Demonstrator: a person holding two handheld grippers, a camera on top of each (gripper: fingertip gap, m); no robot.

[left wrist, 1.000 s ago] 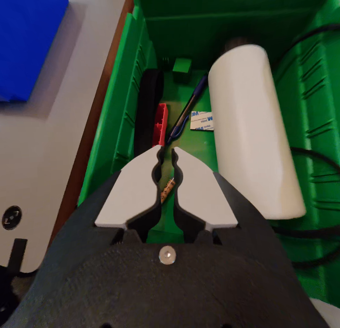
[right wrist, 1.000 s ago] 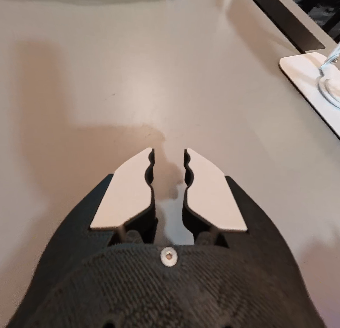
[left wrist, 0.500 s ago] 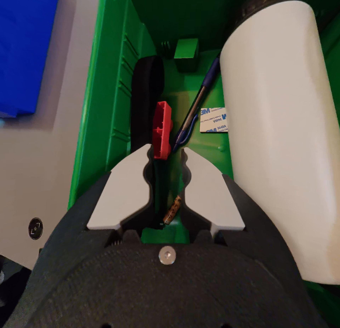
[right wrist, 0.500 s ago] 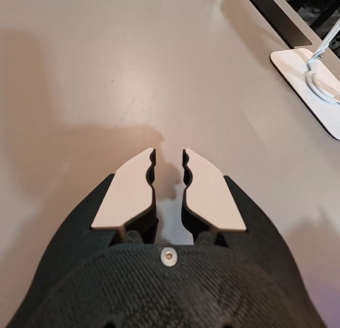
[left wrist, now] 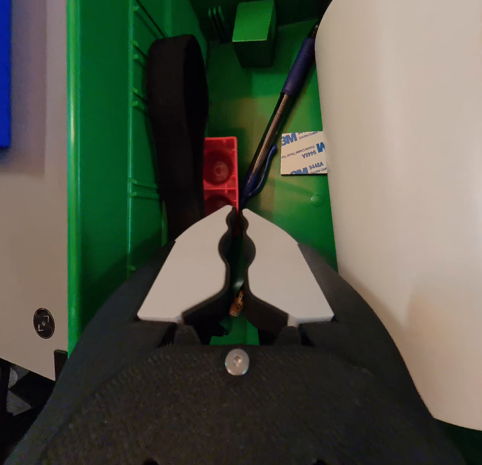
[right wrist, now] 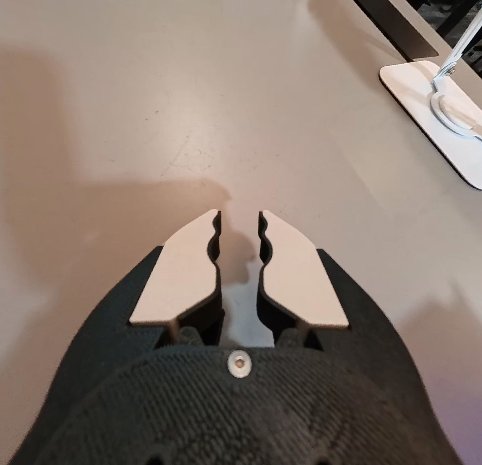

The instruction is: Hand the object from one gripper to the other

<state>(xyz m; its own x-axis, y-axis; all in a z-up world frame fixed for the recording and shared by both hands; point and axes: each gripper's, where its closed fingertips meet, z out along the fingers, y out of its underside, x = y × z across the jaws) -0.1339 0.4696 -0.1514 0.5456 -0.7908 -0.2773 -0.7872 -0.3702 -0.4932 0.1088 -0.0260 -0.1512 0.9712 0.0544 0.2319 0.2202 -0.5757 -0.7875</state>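
Note:
A red plastic block [left wrist: 220, 170] lies on the floor of a green bin [left wrist: 104, 113], between a black strap [left wrist: 177, 118] and a blue pen [left wrist: 276, 129]. My left gripper [left wrist: 236, 213] is down inside the bin. Its jaws are nearly closed, with a thin red sliver of the block's near right edge pinched between the tips. My right gripper [right wrist: 240, 215] is open and empty, low over a bare beige tabletop [right wrist: 182, 87]. The bin and the block do not show in the right wrist view.
A large white cylinder [left wrist: 404, 165] fills the bin's right side, close to my left gripper. A white printed card [left wrist: 302, 153], a green cube [left wrist: 254, 32] and a small brown item [left wrist: 238, 305] also lie in the bin. A white stand base [right wrist: 427, 118] sits at the table's right. Some 55 cm of space lies between my two pairs of fingers. My left tips are roughly 6 cm from the blue pen [left wrist: 276, 129].
My left gripper moved forward and down into the bin, opened a little, then closed onto the red block's near edge. The right gripper stayed open; the stand base came further into view.

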